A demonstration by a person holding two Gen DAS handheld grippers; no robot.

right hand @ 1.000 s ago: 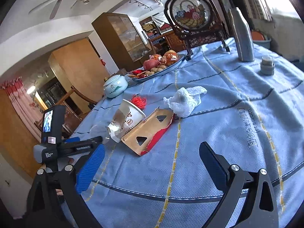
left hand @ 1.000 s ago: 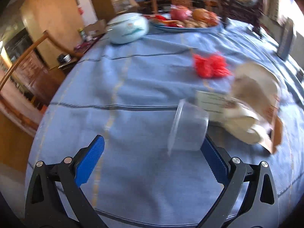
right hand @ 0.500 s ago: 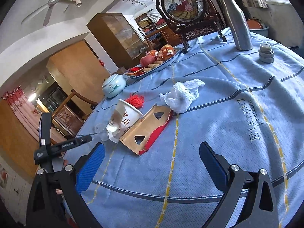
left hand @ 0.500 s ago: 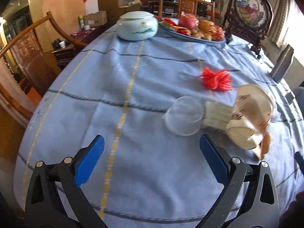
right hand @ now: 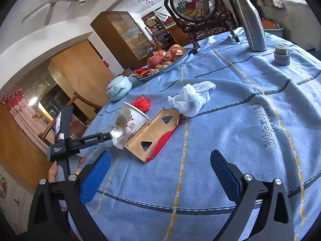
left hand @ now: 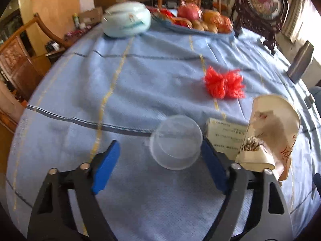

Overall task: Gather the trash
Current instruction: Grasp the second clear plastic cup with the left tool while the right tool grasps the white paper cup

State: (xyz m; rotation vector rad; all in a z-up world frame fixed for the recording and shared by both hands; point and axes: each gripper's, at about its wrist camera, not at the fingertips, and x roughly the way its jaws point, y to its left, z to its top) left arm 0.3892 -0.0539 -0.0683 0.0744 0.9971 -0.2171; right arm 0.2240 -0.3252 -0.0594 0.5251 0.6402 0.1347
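A clear plastic cup (left hand: 176, 142) lies on its side on the blue tablecloth (left hand: 100, 92), mouth toward me. My left gripper (left hand: 160, 166) is open around it, its right finger almost touching the cup. A torn paper cup (left hand: 268, 136), a small paper box (left hand: 226, 138) and a red yarn tuft (left hand: 223, 83) lie to the right. In the right wrist view the torn paper cup (right hand: 134, 120), torn cardboard (right hand: 154, 132), crumpled white tissue (right hand: 190, 98) and the red tuft (right hand: 141, 103) show. My right gripper (right hand: 160, 174) is open and empty, above the near cloth.
A pale blue lidded jar (left hand: 126, 22) and a fruit plate (left hand: 200, 23) stand at the back. A framed screen (right hand: 192, 4), metal bottle (right hand: 251, 23) and stacked caps (right hand: 281, 55) stand far right. A wooden chair (left hand: 24, 56) is off the table's left edge.
My left gripper has moved forward and down so the clear cup now lies between its fingers. My right gripper has shifted only slightly.
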